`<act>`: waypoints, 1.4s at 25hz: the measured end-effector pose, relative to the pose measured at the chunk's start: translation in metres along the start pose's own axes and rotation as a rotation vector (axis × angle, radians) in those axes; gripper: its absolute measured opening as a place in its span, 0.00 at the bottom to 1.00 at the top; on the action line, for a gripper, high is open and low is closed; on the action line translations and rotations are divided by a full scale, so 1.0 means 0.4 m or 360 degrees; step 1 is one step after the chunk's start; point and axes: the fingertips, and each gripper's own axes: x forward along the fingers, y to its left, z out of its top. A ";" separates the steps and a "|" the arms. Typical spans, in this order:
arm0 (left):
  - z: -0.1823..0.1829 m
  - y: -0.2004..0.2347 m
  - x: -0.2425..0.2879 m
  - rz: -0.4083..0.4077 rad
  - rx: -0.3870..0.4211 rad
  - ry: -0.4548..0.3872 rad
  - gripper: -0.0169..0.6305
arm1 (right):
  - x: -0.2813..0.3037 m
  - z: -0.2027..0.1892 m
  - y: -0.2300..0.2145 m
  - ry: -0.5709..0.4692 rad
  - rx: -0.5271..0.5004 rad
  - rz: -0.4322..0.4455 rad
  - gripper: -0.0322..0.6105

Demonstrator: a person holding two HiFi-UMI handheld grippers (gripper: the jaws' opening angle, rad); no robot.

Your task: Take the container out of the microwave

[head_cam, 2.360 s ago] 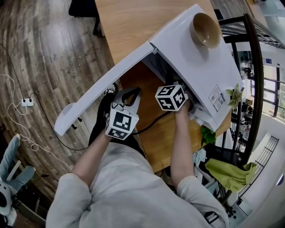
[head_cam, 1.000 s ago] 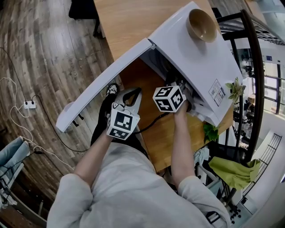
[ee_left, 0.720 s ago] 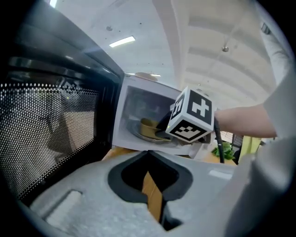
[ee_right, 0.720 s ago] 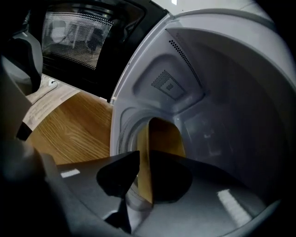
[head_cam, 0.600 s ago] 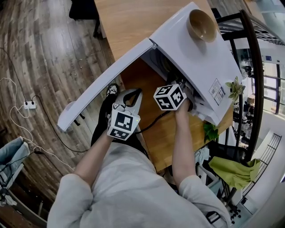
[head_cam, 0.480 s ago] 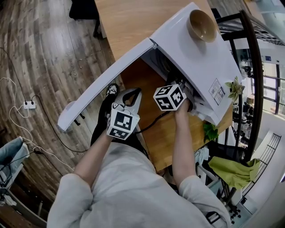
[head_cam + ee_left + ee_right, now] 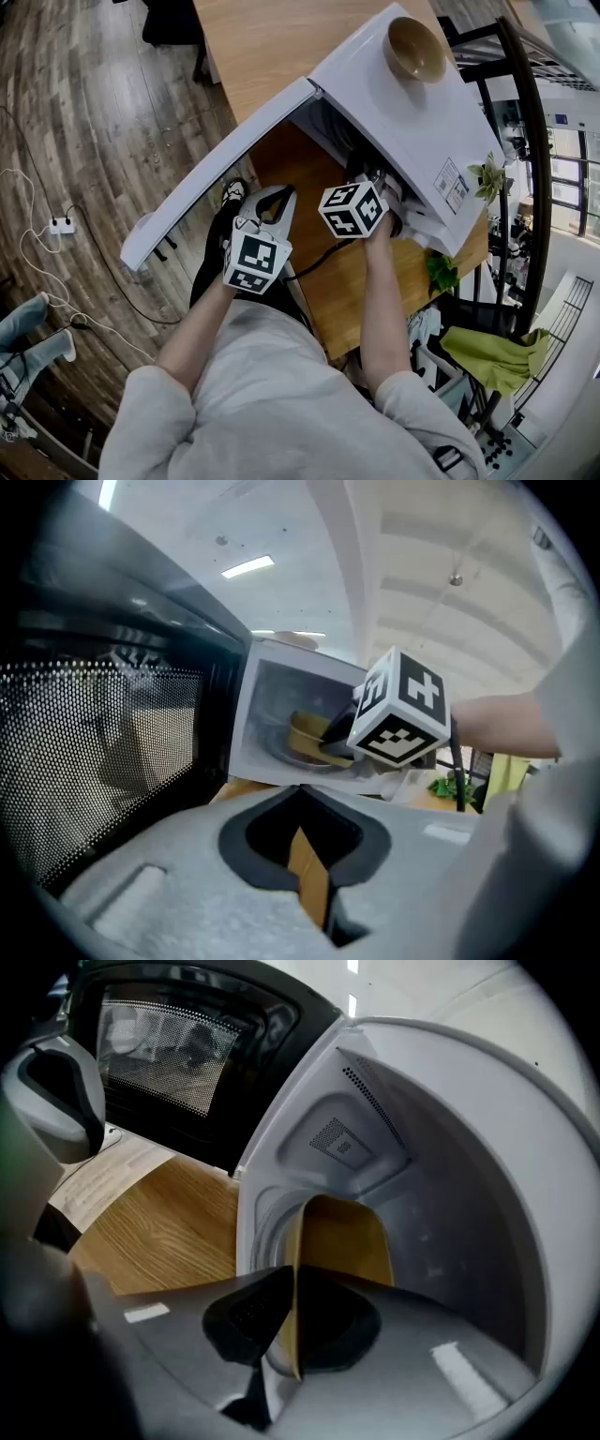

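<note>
While container [image 7: 342, 1241] is inside microwave [image 7: 403, 122], door [image 7: 216, 178] open, bowl [image 7: 414, 47] atop.

Tan bowl [image 7: 413, 47] sits upright, mouth up; leafy plant [image 7: 439, 274] at the tabletop's [image 7: 253, 47] right edge; white power strip [image 7: 64, 226] lying on the plank floor [image 7: 103, 112].

Tan container [image 7: 342, 1237] inside open white microwave [image 7: 403, 112]; rim nipped by right tool [image 7: 292, 1326], jaws just tightened.
</note>
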 end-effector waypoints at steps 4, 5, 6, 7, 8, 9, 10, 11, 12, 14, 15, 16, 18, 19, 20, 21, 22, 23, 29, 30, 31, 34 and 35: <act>-0.005 -0.012 -0.006 -0.0007 0.0006 0.0007 0.03 | -0.028 0.012 0.008 -0.0045 0.0019 -0.0010 0.10; -0.005 -0.015 -0.008 -0.0008 0.0010 0.0005 0.03 | -0.034 0.013 0.013 -0.0051 0.0019 -0.0012 0.10; -0.004 -0.018 -0.011 -0.0009 0.0013 0.0003 0.03 | -0.040 0.013 0.019 -0.0055 0.0016 -0.0011 0.10; -0.005 -0.020 -0.013 -0.0008 0.0015 0.0001 0.03 | -0.045 0.013 0.025 -0.0059 0.0011 -0.0011 0.10; -0.006 -0.022 -0.016 -0.0005 0.0017 0.0001 0.03 | -0.050 0.012 0.031 -0.0063 0.0006 -0.0010 0.10; -0.007 -0.024 -0.018 -0.0001 0.0017 0.0004 0.03 | -0.056 0.012 0.036 -0.0069 0.0004 -0.0011 0.10; -0.009 -0.025 -0.021 0.0003 0.0019 0.0007 0.03 | -0.062 0.012 0.039 -0.0076 0.0004 -0.0012 0.10; -0.011 -0.027 -0.025 0.0006 0.0021 0.0010 0.03 | -0.069 0.012 0.042 -0.0082 0.0005 -0.0014 0.10; -0.013 -0.028 -0.029 0.0009 0.0023 0.0011 0.03 | -0.075 0.011 0.045 -0.0088 0.0006 -0.0015 0.10; -0.018 -0.033 -0.037 0.0014 0.0022 0.0017 0.03 | -0.087 0.009 0.051 -0.0096 0.0002 -0.0018 0.10; -0.020 -0.036 -0.041 0.0017 0.0019 0.0020 0.03 | -0.093 0.007 0.055 -0.0099 -0.0002 -0.0018 0.10; -0.022 -0.039 -0.045 0.0021 0.0019 0.0023 0.03 | -0.098 0.005 0.058 -0.0104 -0.0006 -0.0017 0.10; -0.025 -0.044 -0.051 0.0029 0.0025 0.0024 0.03 | -0.108 0.004 0.067 -0.0120 -0.0005 -0.0012 0.10; -0.025 -0.046 -0.054 0.0032 0.0032 0.0023 0.03 | -0.115 0.005 0.071 -0.0131 0.0004 -0.0007 0.10; -0.025 -0.049 -0.057 0.0035 0.0040 0.0021 0.03 | -0.123 0.006 0.075 -0.0145 0.0018 0.0000 0.10; -0.026 -0.052 -0.061 0.0038 0.0047 0.0019 0.03 | -0.132 0.008 0.079 -0.0159 0.0034 0.0007 0.10; -0.026 -0.054 -0.065 0.0041 0.0052 0.0017 0.03 | -0.140 0.011 0.083 -0.0172 0.0047 0.0012 0.10; -0.025 -0.054 -0.069 0.0044 0.0056 0.0015 0.03 | -0.147 0.014 0.087 -0.0185 0.0055 0.0016 0.10; -0.025 -0.052 -0.094 0.0084 0.0064 0.0002 0.03 | -0.173 0.016 0.112 -0.0215 0.0031 0.0016 0.10; -0.027 -0.053 -0.098 0.0090 0.0062 0.0003 0.03 | -0.177 0.013 0.116 -0.0213 0.0022 0.0015 0.10; -0.030 -0.056 -0.102 0.0094 0.0061 0.0004 0.03 | -0.182 0.009 0.121 -0.0212 0.0014 0.0013 0.10; -0.035 -0.067 -0.111 0.0093 0.0064 0.0003 0.03 | -0.199 0.005 0.130 -0.0218 0.0009 0.0010 0.10; -0.035 -0.070 -0.115 0.0094 0.0067 0.0001 0.03 | -0.205 0.006 0.133 -0.0224 0.0010 0.0011 0.10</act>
